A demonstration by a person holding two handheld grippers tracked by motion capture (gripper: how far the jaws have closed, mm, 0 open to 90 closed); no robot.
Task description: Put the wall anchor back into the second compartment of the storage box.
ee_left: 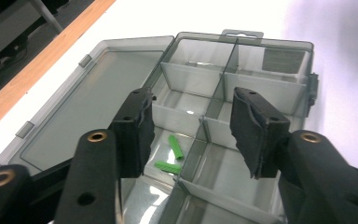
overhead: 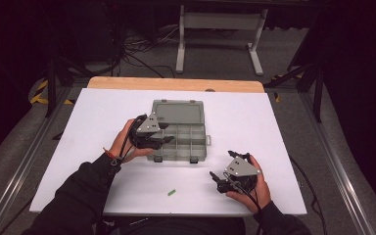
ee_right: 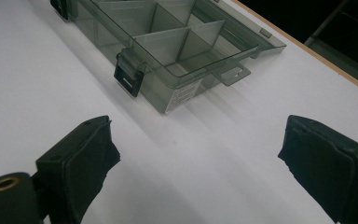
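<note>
Your left gripper (overhead: 169,139) hovers over left end of open organizer box (overhead: 196,147), jaws parted, nothing between them. Left gripper view: two green anchors (ee_left: 173,156) lie in box compartment right below jaw gap, not touched. Lid (overhead: 178,111) folded back flat on table (overhead: 274,127). Your right gripper (overhead: 219,180) sits near table's front edge, well apart from box, jaws wide, empty. One more green anchor (overhead: 171,192) lies loose on table, just left of right gripper.
</note>
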